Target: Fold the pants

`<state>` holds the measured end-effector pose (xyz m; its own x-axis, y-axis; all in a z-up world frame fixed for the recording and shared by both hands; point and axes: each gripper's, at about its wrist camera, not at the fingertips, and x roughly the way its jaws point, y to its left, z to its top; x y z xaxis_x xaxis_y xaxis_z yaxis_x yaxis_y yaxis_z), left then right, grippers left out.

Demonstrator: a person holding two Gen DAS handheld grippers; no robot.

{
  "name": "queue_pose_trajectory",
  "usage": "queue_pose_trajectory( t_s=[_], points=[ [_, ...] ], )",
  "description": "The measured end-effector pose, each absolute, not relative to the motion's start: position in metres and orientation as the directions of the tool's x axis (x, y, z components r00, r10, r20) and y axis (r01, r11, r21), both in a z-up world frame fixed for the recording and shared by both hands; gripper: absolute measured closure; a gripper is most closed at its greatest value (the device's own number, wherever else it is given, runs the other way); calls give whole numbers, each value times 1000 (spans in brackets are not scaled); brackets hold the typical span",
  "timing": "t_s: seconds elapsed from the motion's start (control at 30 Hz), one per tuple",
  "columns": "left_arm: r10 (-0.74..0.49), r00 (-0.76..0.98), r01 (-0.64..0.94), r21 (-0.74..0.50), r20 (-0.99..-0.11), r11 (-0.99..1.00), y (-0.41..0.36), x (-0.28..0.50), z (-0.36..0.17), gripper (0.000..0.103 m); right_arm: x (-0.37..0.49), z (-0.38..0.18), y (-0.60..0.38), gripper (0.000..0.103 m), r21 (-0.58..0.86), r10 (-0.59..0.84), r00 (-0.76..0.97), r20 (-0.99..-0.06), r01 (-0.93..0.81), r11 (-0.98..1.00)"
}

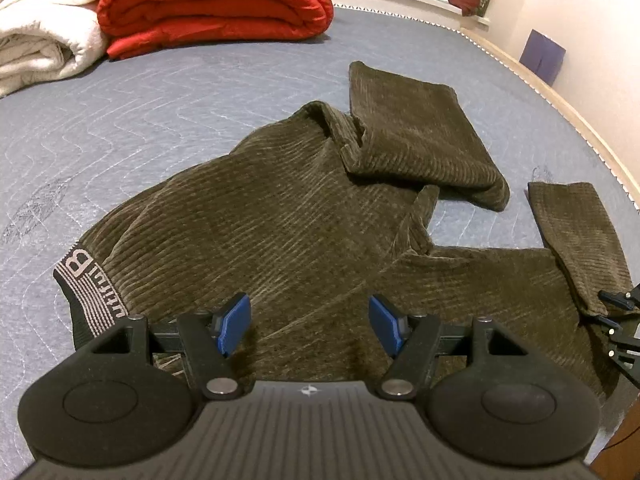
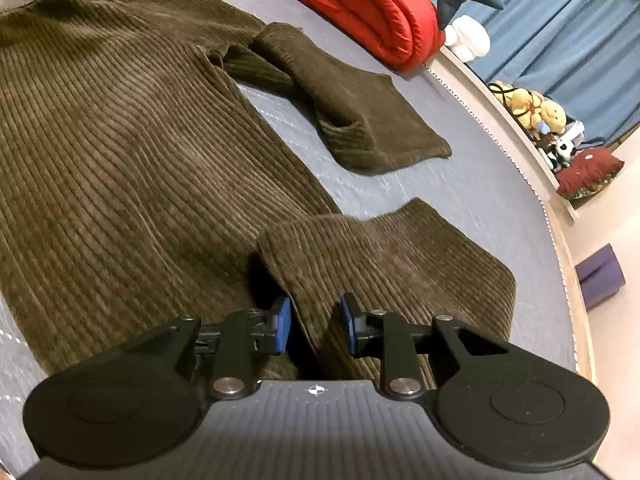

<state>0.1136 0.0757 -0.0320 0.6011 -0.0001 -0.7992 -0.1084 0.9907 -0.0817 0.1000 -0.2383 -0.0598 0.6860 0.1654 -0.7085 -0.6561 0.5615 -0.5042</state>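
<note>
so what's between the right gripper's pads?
A raised fold of the pants, standing in the right gripper; its pads aren't clearly pressing it. Right wrist view.

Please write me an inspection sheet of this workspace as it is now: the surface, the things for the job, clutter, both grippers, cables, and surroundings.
Surface: grey quilted mattress, mostly bare.
Job's things: olive corduroy pants lying unfolded, both leg ends bent over; striped waistband near the left gripper.
Clutter: folded red quilt and white blanket at the far end.
Grippers: left gripper open above the waist area, nothing between its pads; right gripper partly closed, a leg's folded edge between the pads, contact unclear.
Cables: nothing seen.
Surroundings: plush toys on a ledge, blue curtain, purple box on the floor.
</note>
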Motion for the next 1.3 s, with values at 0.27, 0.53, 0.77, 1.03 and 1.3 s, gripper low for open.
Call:
queue_pose_trajectory(
  t_s=[0.27,0.53,0.77,1.03,1.3],
  points=[
    [7,592,-105,-69,-806,992,76,113,-37,32,95,-66,-239,78,-515,155,678,-718,-668,538],
    [7,592,-102,-66,-806,993,75,114,-38,32,98,-60,-241,89,-498,164,678,-717,-663,559],
    [10,588,-101,-62,-809,993,74,114,-40,32,97,-63,-240,89,-514,157,682,-714,-663,544],
    [5,590,-99,-66,-808,993,75,113,-40,32,94,-73,-241,88,-546,151,695,-703,-663,512],
    [2,591,-91,-65,-807,994,73,113,-39,32,93,-64,-247,89,-522,177,702,-690,-651,551]
  ],
)
